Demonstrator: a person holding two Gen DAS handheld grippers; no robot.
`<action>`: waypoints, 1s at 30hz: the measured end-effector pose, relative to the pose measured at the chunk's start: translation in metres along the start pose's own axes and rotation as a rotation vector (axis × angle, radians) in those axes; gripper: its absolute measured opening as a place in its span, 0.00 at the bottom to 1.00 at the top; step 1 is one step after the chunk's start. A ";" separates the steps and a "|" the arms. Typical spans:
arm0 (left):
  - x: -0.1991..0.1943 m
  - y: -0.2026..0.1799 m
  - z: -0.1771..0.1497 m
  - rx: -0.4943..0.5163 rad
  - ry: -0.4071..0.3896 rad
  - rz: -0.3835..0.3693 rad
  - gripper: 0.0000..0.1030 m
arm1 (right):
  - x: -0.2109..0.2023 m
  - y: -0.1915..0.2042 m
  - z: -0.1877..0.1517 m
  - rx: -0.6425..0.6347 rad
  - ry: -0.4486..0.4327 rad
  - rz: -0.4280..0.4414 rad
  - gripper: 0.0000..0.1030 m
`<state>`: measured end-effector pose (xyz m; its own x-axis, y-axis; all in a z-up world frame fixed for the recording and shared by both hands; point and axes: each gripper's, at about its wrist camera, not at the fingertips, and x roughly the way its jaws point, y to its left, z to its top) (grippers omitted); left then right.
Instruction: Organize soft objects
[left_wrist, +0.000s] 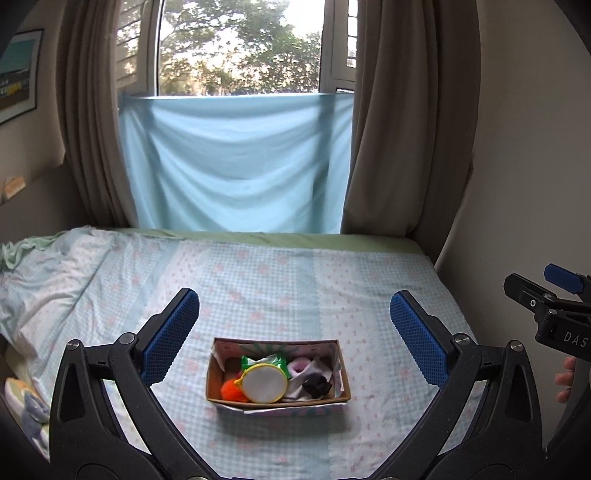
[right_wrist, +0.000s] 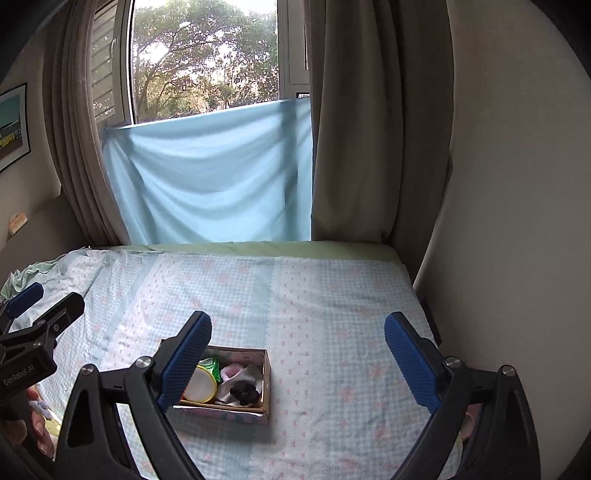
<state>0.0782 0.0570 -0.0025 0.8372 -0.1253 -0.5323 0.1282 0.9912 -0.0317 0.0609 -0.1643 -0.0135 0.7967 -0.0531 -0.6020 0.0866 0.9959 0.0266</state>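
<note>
Cardboard box on bed, mid-sheet, holding round yellow-rimmed pad, orange pompom, white cloth, black scrunchie. Left gripper above box, jaws wide, empty. Right gripper beside it, jaws wide, empty. Blue cloth hangs behind bed.

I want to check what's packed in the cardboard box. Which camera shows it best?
Left wrist: the cardboard box sits unobstructed between open fingers. In the right wrist view, a finger pad covers the box's left end.
</note>
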 end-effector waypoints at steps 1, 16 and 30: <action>-0.002 -0.002 -0.001 -0.002 -0.004 0.002 1.00 | -0.001 -0.001 -0.001 0.002 -0.003 -0.002 0.91; -0.010 -0.013 -0.007 0.024 -0.030 -0.001 1.00 | -0.015 -0.009 -0.004 0.012 -0.044 -0.040 0.91; -0.015 -0.015 -0.008 0.028 -0.039 0.015 1.00 | -0.017 -0.006 -0.007 0.013 -0.049 -0.030 0.91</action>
<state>0.0594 0.0448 -0.0008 0.8593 -0.1123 -0.4990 0.1295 0.9916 -0.0001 0.0430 -0.1691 -0.0091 0.8220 -0.0869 -0.5627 0.1183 0.9928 0.0194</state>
